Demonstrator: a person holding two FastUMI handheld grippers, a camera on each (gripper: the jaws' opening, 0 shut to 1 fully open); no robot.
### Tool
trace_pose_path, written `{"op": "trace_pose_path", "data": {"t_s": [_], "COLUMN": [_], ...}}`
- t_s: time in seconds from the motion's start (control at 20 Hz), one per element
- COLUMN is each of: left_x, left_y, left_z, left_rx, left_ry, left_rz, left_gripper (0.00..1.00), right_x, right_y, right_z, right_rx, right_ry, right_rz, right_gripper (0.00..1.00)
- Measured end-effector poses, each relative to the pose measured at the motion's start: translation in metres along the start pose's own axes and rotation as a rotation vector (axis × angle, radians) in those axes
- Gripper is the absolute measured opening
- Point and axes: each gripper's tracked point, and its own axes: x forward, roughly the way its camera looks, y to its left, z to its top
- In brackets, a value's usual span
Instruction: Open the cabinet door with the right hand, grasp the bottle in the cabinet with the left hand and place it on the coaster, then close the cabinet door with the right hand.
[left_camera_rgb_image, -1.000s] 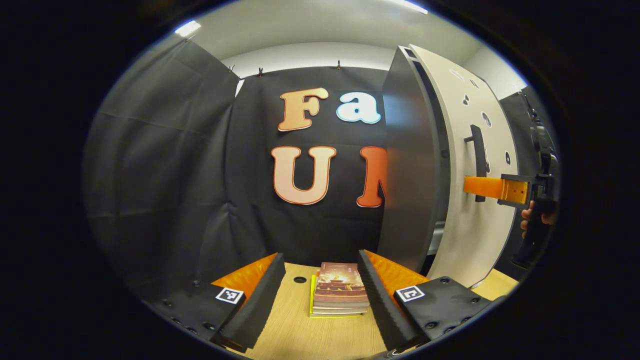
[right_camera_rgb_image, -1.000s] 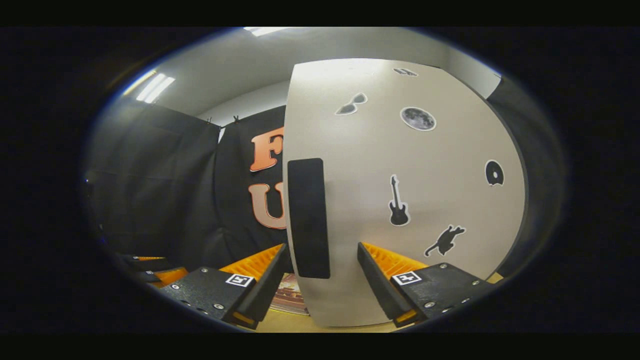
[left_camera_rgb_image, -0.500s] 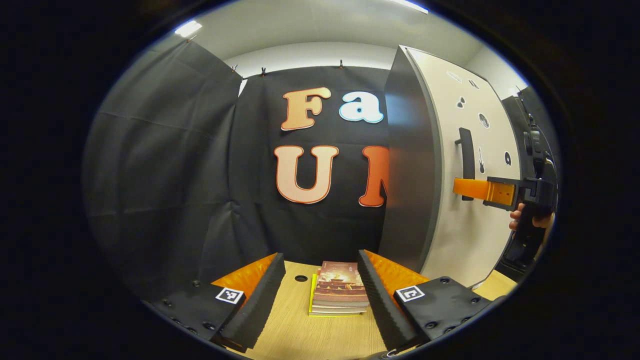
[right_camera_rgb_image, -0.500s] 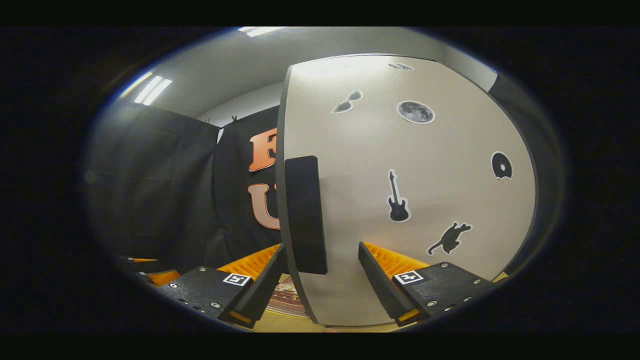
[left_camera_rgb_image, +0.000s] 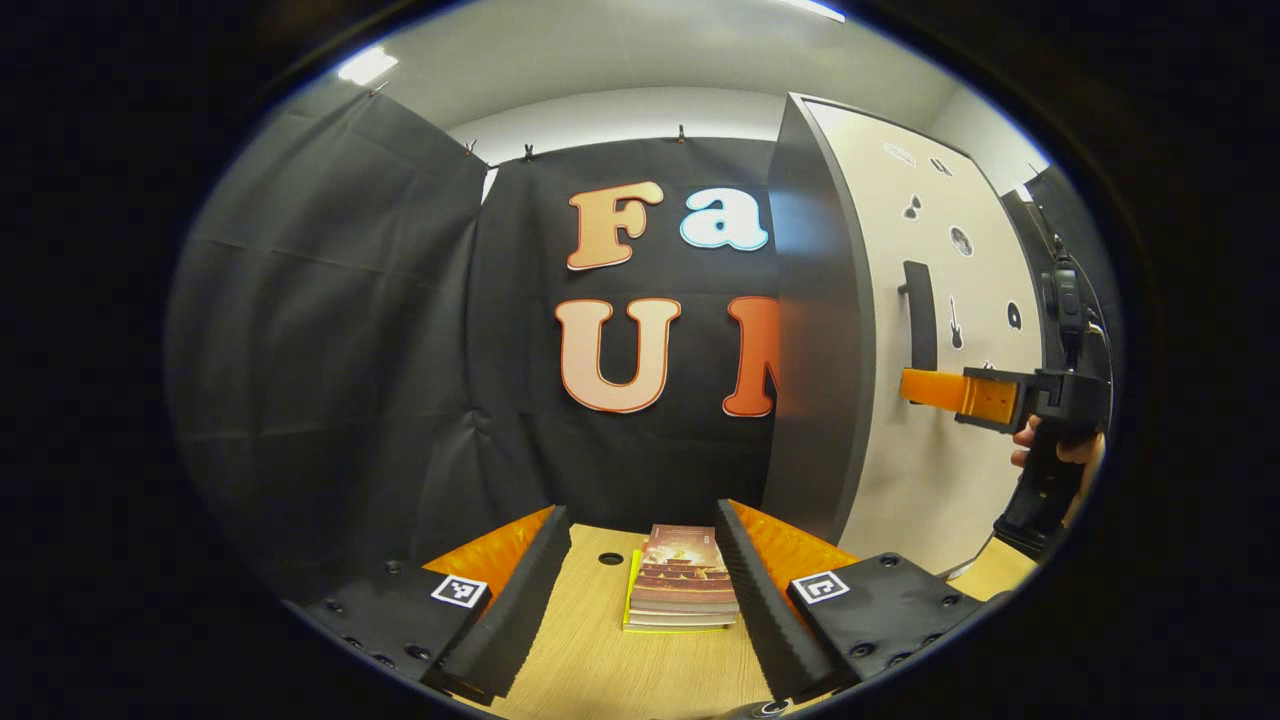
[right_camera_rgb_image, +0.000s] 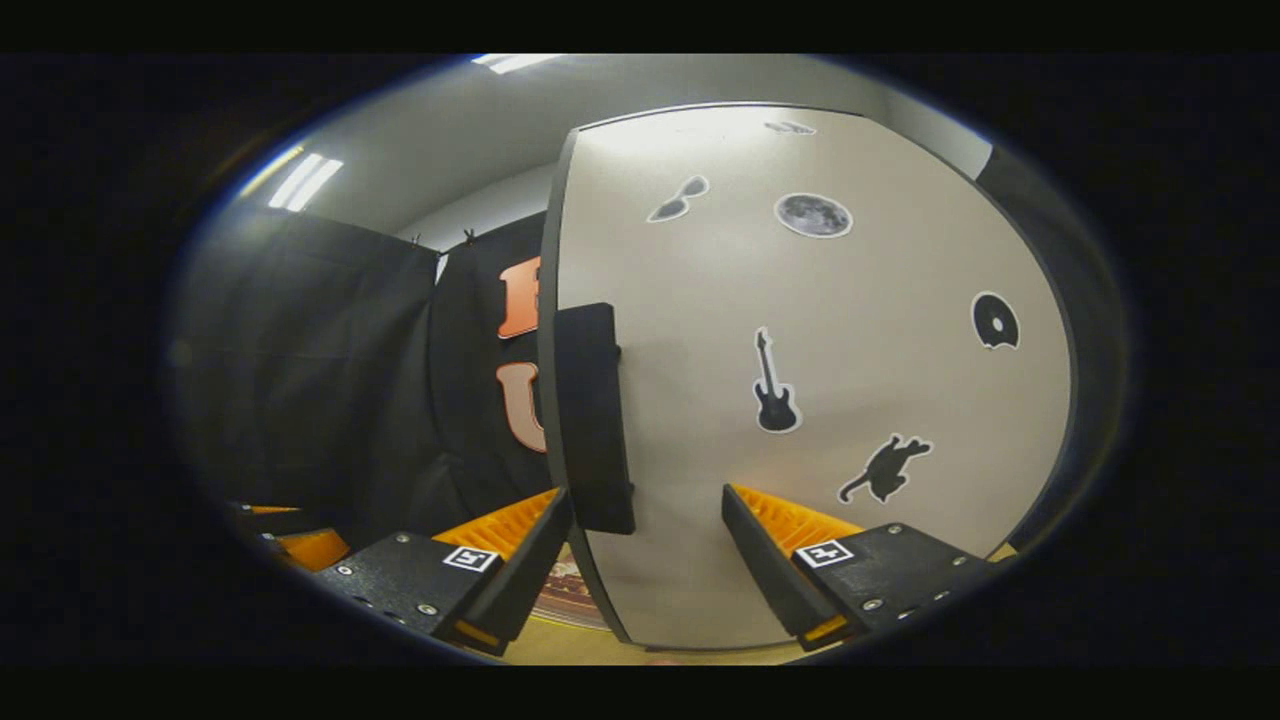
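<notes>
Left gripper (left_camera_rgb_image: 640, 600): jaws spread wide, nothing between the fingers; it hangs low over the wooden table (left_camera_rgb_image: 590, 670), touching nothing.
Books (left_camera_rgb_image: 682, 580): a small stack lying flat on the table, seen through the gap between the left gripper's fingers, farther off.
Cabinet (left_camera_rgb_image: 815, 330): stands right of the books; its dark side panel faces the left gripper view.
Cabinet door (right_camera_rgb_image: 800, 350): pale, with black stickers, flush or nearly flush against the cabinet front; no interior is visible.
Door handle (right_camera_rgb_image: 592, 418): a black vertical bar near the door's left edge.
Right gripper (right_camera_rgb_image: 640, 560): fingers apart, pointed at the lower part of the door, one finger on each side of the handle's lower end; I cannot tell whether the tips touch the door. In the left gripper view its orange finger (left_camera_rgb_image: 945, 390) reaches to just below the handle.
Hand (left_camera_rgb_image: 1055, 450): wraps the right gripper's black grip at the far right.
Bottle: behind the door, out of sight.
</notes>
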Motion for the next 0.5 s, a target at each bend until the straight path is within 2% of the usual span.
{"op": "trace_pose_path", "data": {"t_s": [0.15, 0.5], "left_x": [-0.007, -0.02], "left_y": [-0.006, -0.033], "left_z": [0.003, 0.007], "left_rx": [0.005, 0.015], "left_ry": [-0.004, -0.024], "left_rz": [0.01, -0.024], "left_gripper": [0.95, 0.95], "right_x": [-0.02, -0.102], "right_y": [-0.009, -0.048], "right_z": [0.0, 0.001], "right_rx": [-0.008, -0.124], "right_ry": [0.007, 0.007], "right_rz": [-0.012, -0.144], "right_gripper": [0.92, 0.93]}}
